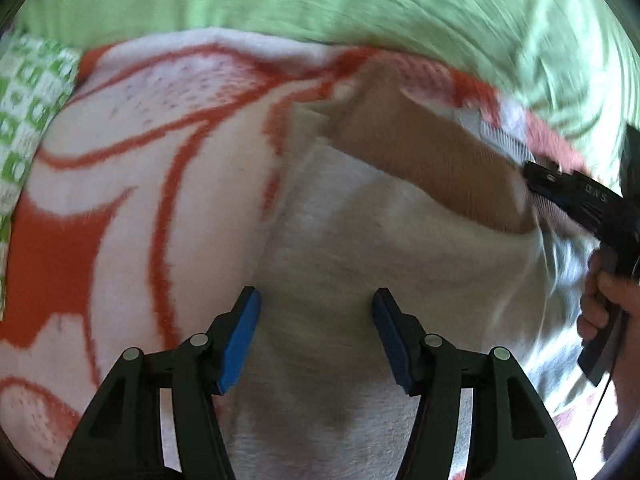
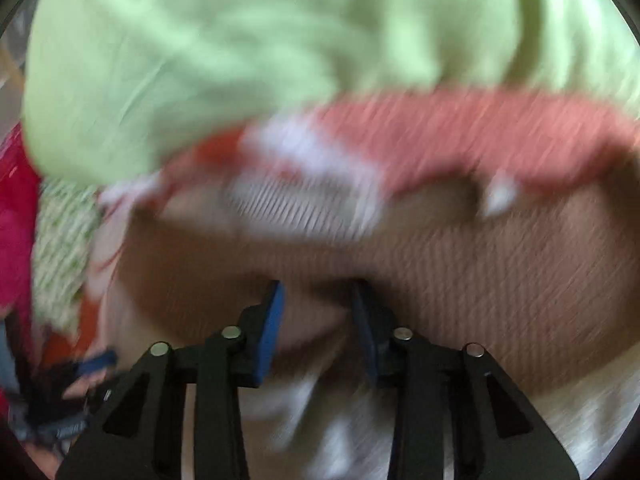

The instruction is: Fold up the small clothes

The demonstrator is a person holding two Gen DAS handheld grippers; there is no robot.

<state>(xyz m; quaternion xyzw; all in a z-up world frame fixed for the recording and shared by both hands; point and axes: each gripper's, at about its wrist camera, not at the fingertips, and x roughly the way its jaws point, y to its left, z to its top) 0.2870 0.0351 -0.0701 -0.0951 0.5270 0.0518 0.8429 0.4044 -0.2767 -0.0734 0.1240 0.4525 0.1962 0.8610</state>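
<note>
A pale grey garment [image 1: 360, 248] lies spread on a white and orange blanket [image 1: 132, 168]. A tan ribbed garment [image 1: 420, 160] rests across its upper right part. My left gripper [image 1: 316, 332] hovers open over the grey cloth, with nothing between its blue pads [image 1: 240, 340]. My right gripper [image 1: 560, 188], held by a hand [image 1: 604, 300], reaches the tan garment's right end. In the blurred right wrist view the right gripper [image 2: 318, 320] stands part open, and a fold of the tan garment [image 2: 480, 280] lies between its fingers without being clamped.
A light green sheet [image 1: 360, 4] covers the surface behind the blanket. A green and white patterned cloth [image 1: 28, 120] lies at the left edge. Something red [image 2: 16, 220] shows at the left of the right wrist view. A salmon-coloured knit band [image 2: 480, 132] runs beyond the tan garment.
</note>
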